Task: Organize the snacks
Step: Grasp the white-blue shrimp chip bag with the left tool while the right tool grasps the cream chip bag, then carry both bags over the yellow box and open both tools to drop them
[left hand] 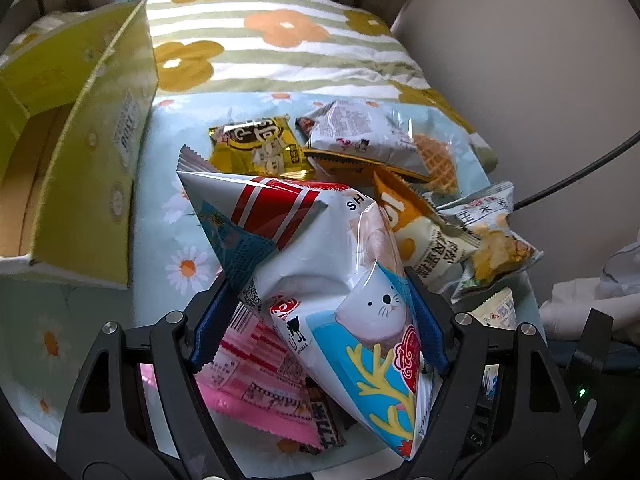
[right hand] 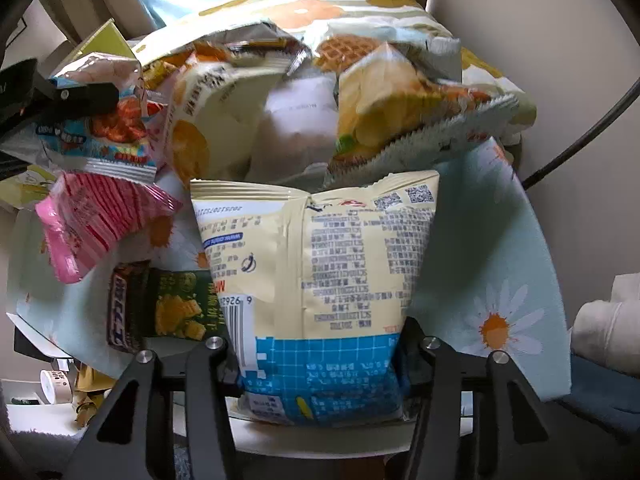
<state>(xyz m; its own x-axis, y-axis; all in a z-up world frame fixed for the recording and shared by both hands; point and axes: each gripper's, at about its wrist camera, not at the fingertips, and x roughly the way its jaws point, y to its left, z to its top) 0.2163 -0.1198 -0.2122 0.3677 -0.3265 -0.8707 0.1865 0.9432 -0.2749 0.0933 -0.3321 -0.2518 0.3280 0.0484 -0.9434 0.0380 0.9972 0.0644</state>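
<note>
White seal-print bag (left hand: pixel 352 280) clamped in left tool (left hand: pixel 320 320), cream-and-blue packet (right hand: pixel 320 280) gripped by right tool (right hand: pixel 320 356), daisy cloth (left hand: pixel 160 220) beneath

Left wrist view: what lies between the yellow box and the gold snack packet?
Only bare daisy-print cloth shows between the yellow box and the gold snack packet in the left wrist view; no other snack lies in that stretch.

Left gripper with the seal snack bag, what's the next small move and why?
Probably carry it left and over the open yellow box. The left gripper is already shut on the white and blue seal bag, lifted above the pink packet, and the box's opening faces up beside it with room showing inside.
</note>
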